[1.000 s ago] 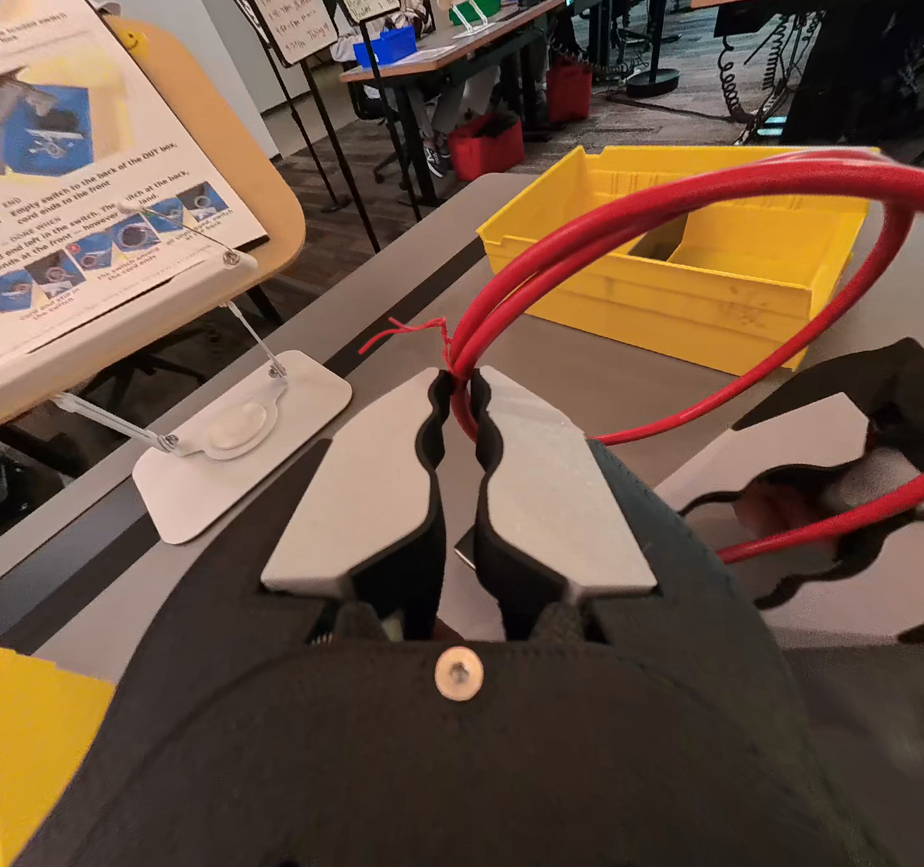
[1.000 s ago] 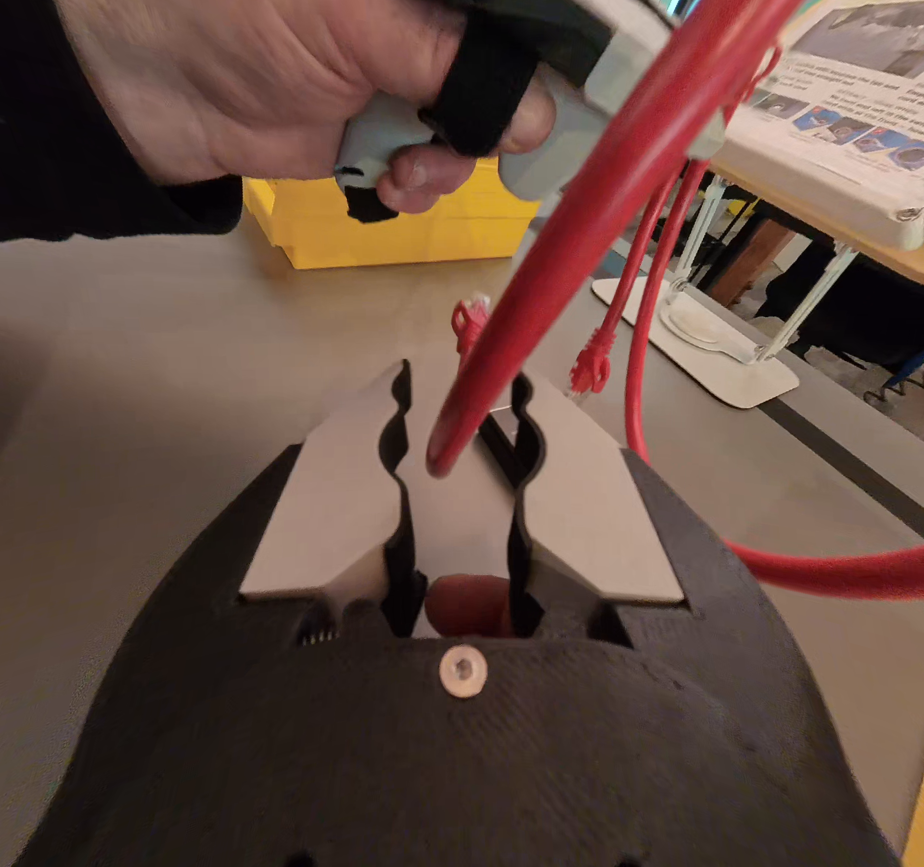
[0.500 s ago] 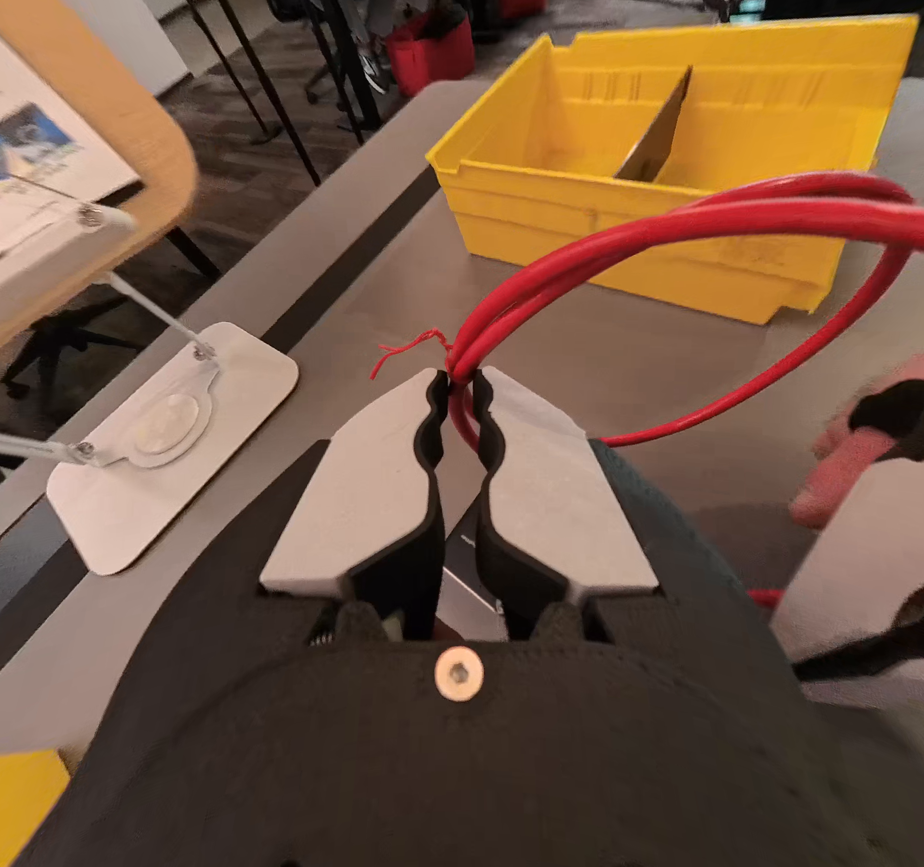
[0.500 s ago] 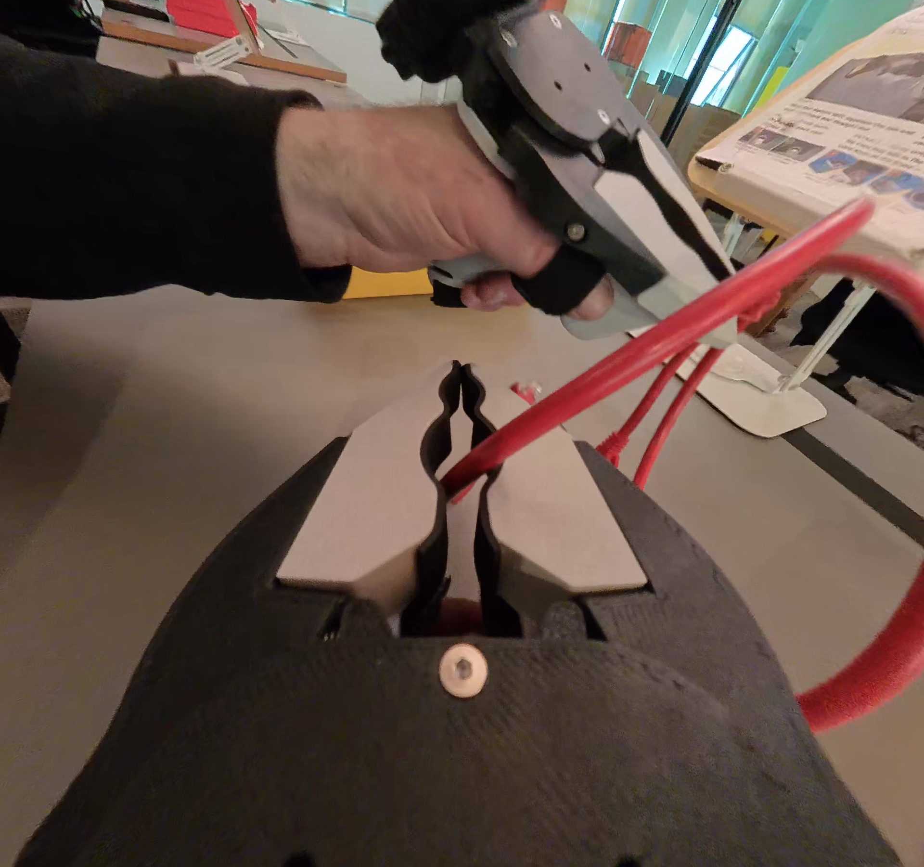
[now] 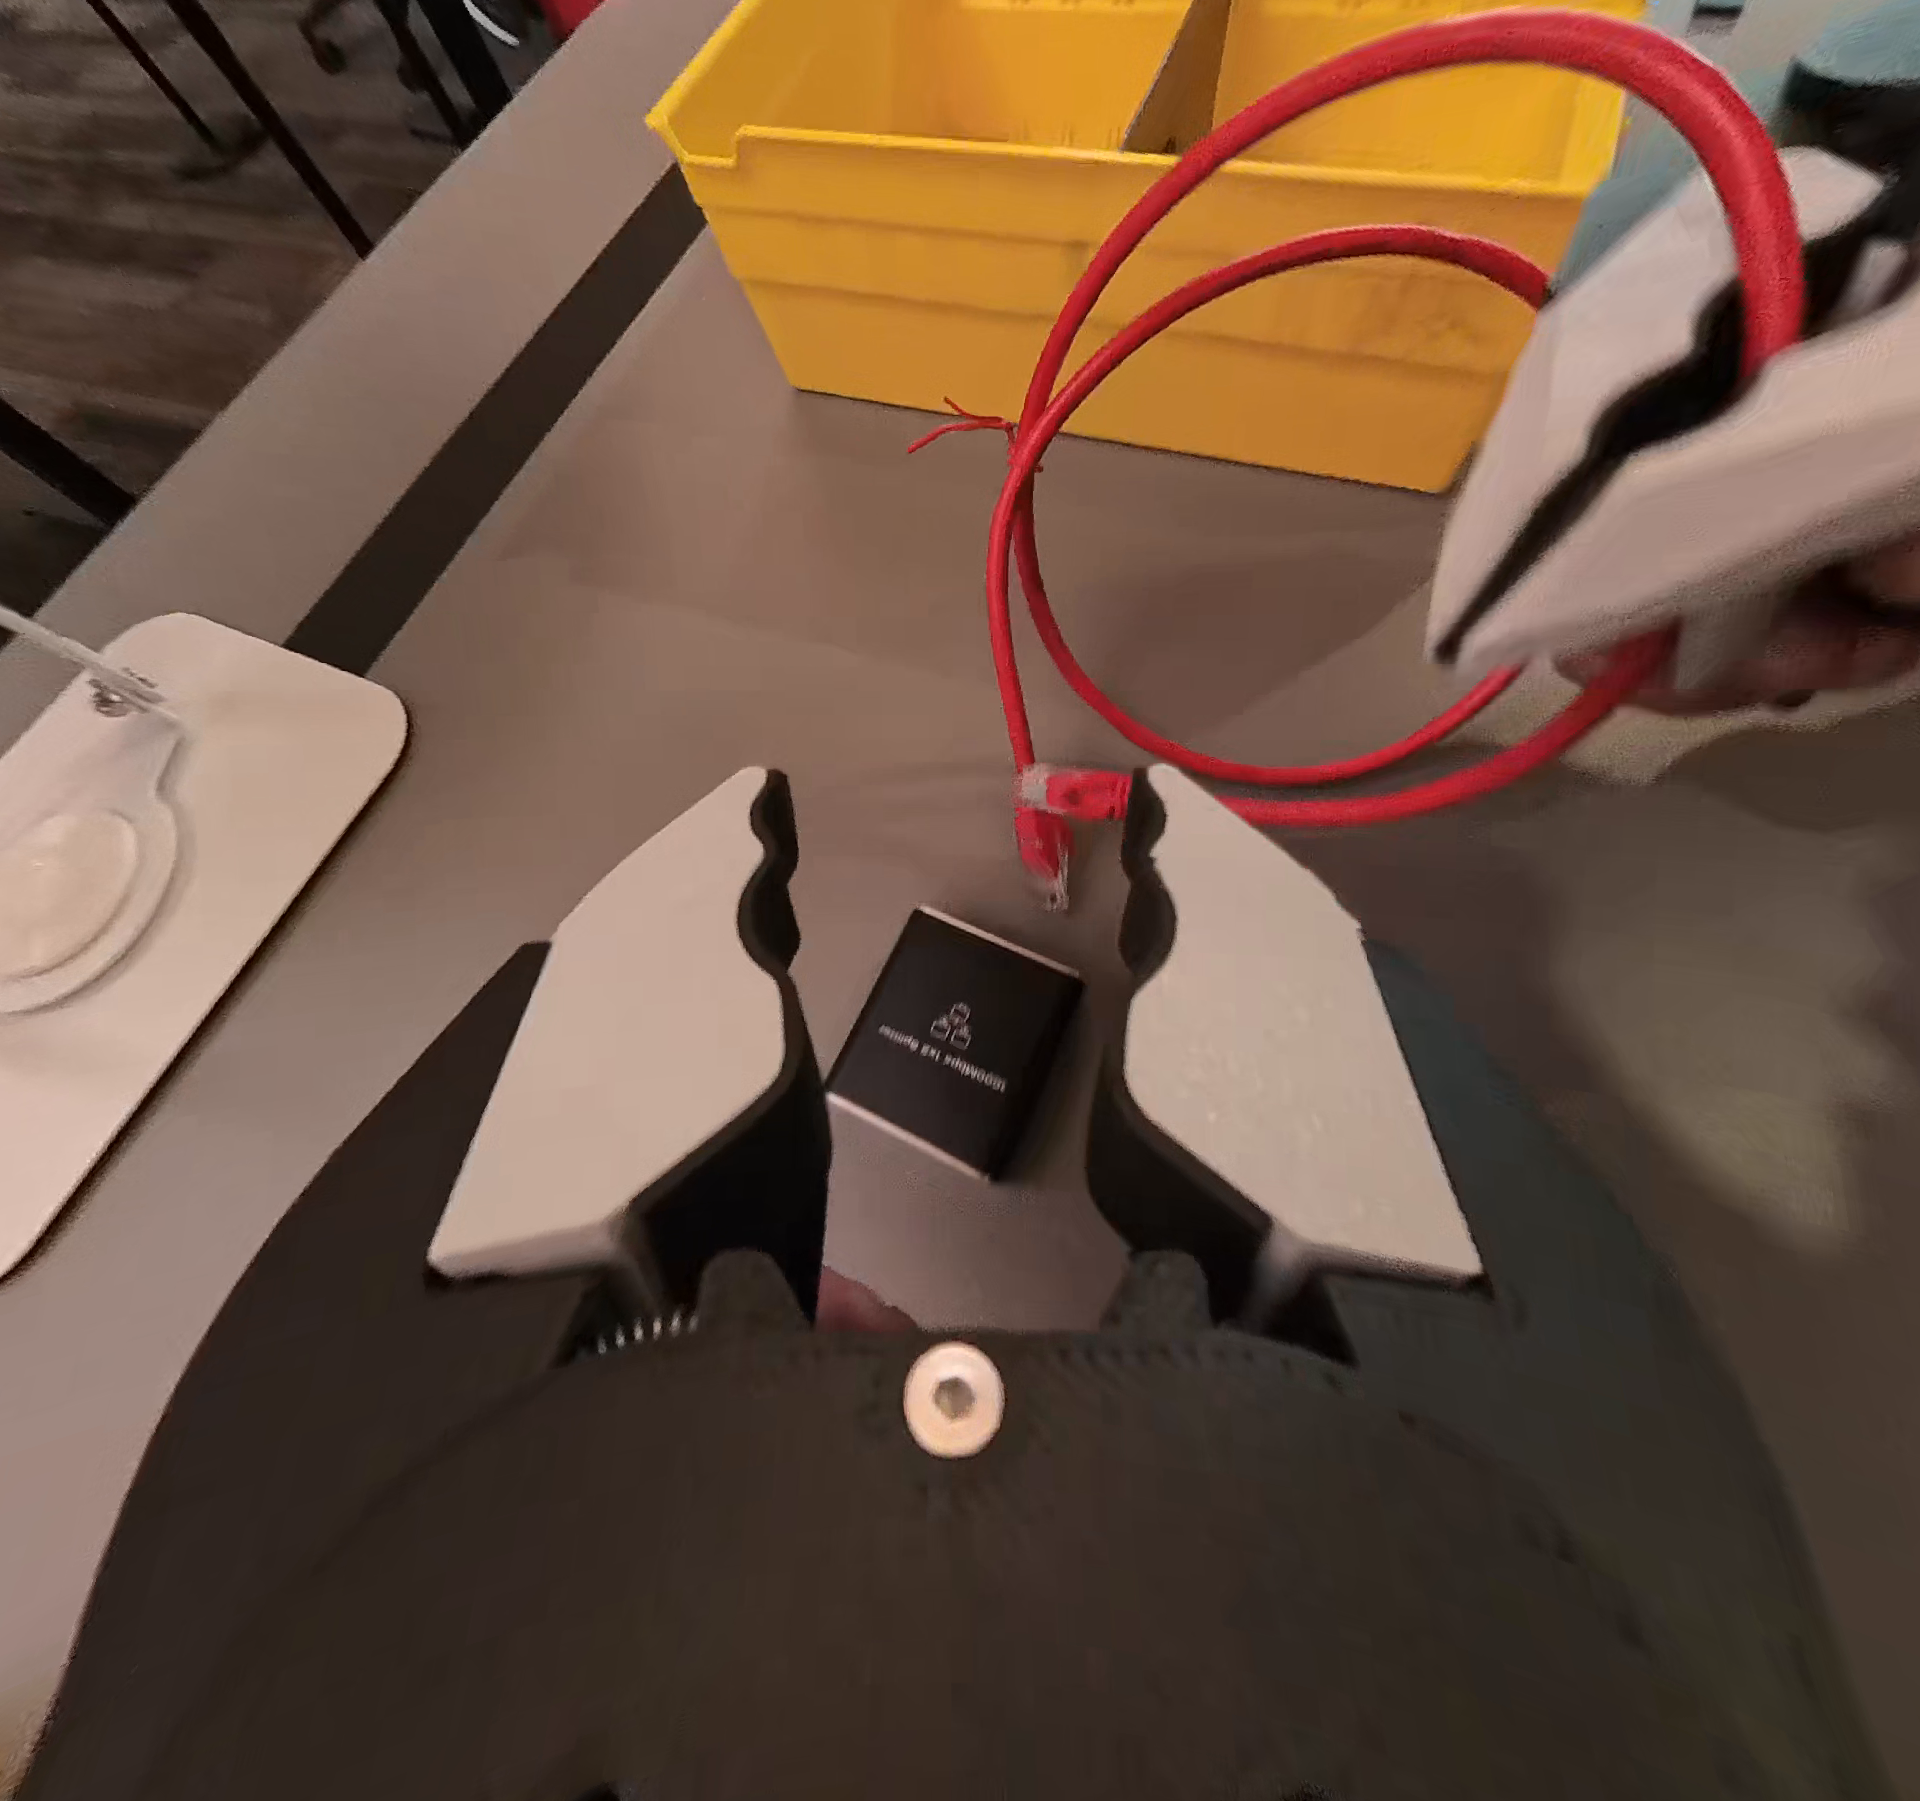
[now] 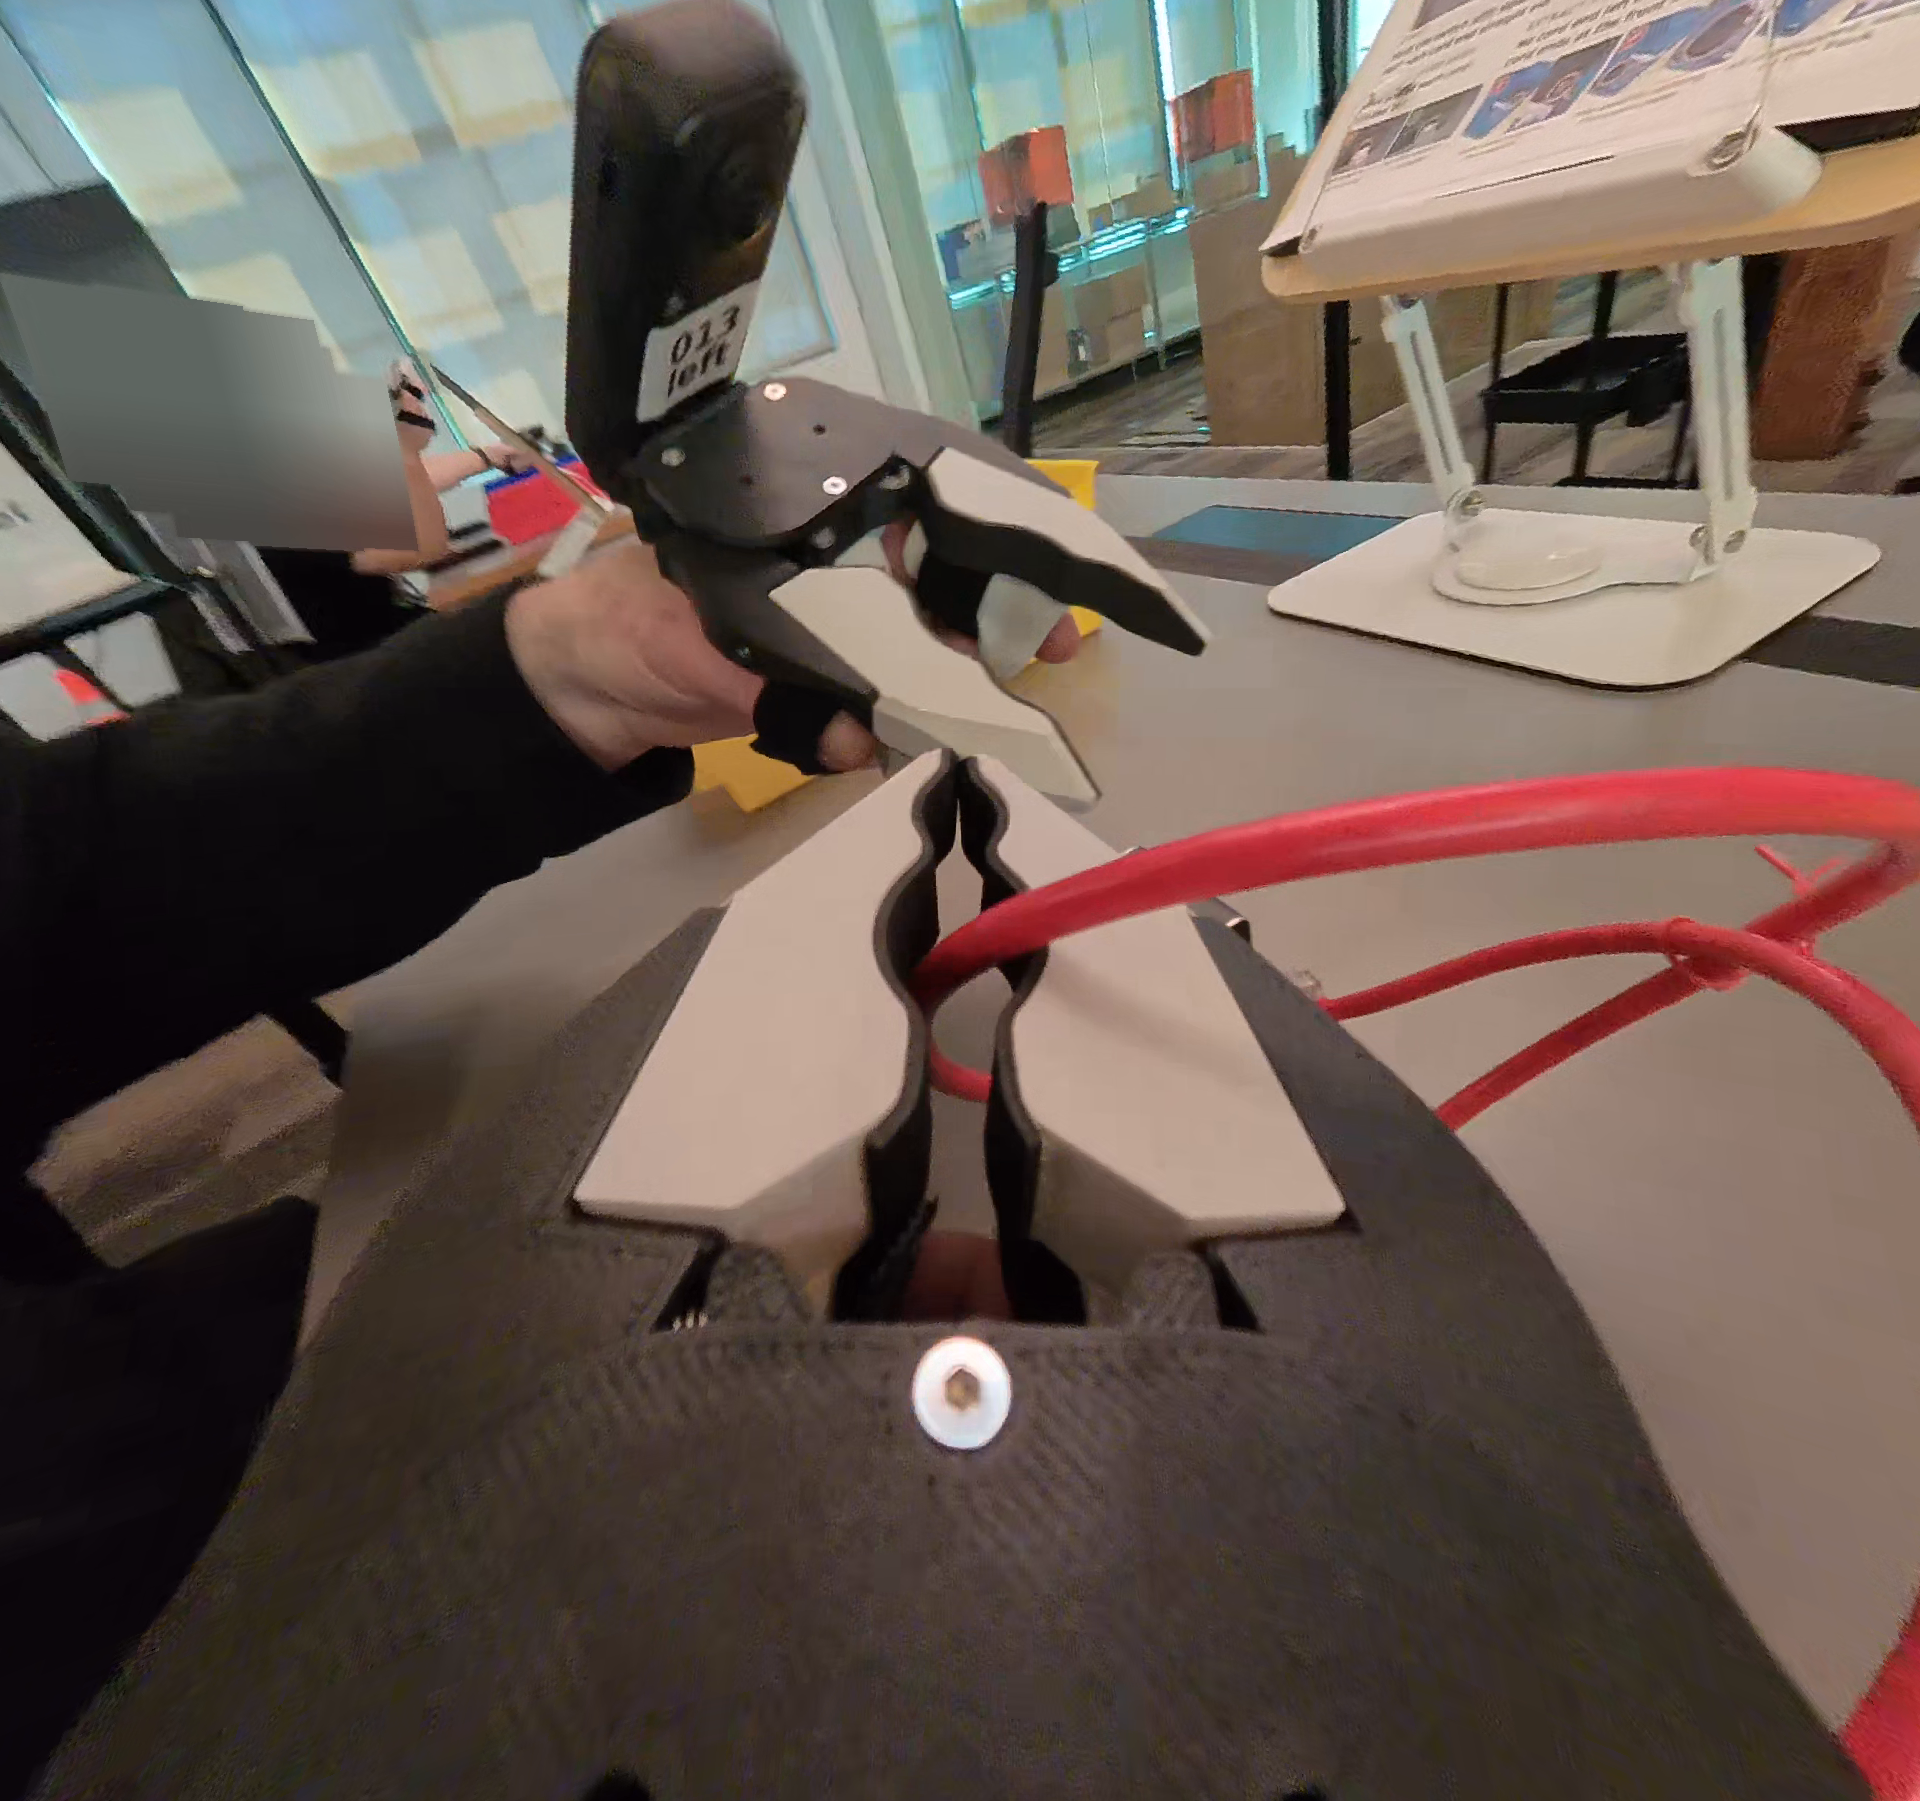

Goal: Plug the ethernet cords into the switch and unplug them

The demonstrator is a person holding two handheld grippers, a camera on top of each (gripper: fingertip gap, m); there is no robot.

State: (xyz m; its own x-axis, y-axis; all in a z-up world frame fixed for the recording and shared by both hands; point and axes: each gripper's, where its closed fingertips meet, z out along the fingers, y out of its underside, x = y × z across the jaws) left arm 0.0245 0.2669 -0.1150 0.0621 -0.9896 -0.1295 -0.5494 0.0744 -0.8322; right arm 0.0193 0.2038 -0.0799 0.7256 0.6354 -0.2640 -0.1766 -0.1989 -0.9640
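A small black switch box (image 5: 956, 1045) lies on the grey table between the jaws of my left gripper (image 5: 951, 801), which is open and empty above it. The red ethernet cord (image 5: 1122, 317) hangs in a tied loop, its two red plugs (image 5: 1060, 806) dangling just beyond the switch. My right gripper (image 6: 958, 775) is shut on the red cord (image 6: 1455, 816). It also shows at the right of the left wrist view (image 5: 1704, 421), holding the cord up. The left gripper (image 6: 1122, 702) shows open in the right wrist view.
A yellow bin (image 5: 1143, 141) with a cardboard divider stands on the table (image 5: 675, 608) behind the cord. A white stand base (image 5: 187, 868) sits at the left, carrying an instruction board (image 6: 1621, 89). A second yellow bin (image 6: 748, 775) lies behind the left hand.
My left gripper has opened and let go of the red cord, then tipped down over the switch. My right gripper closed on the cord and now holds it alone.
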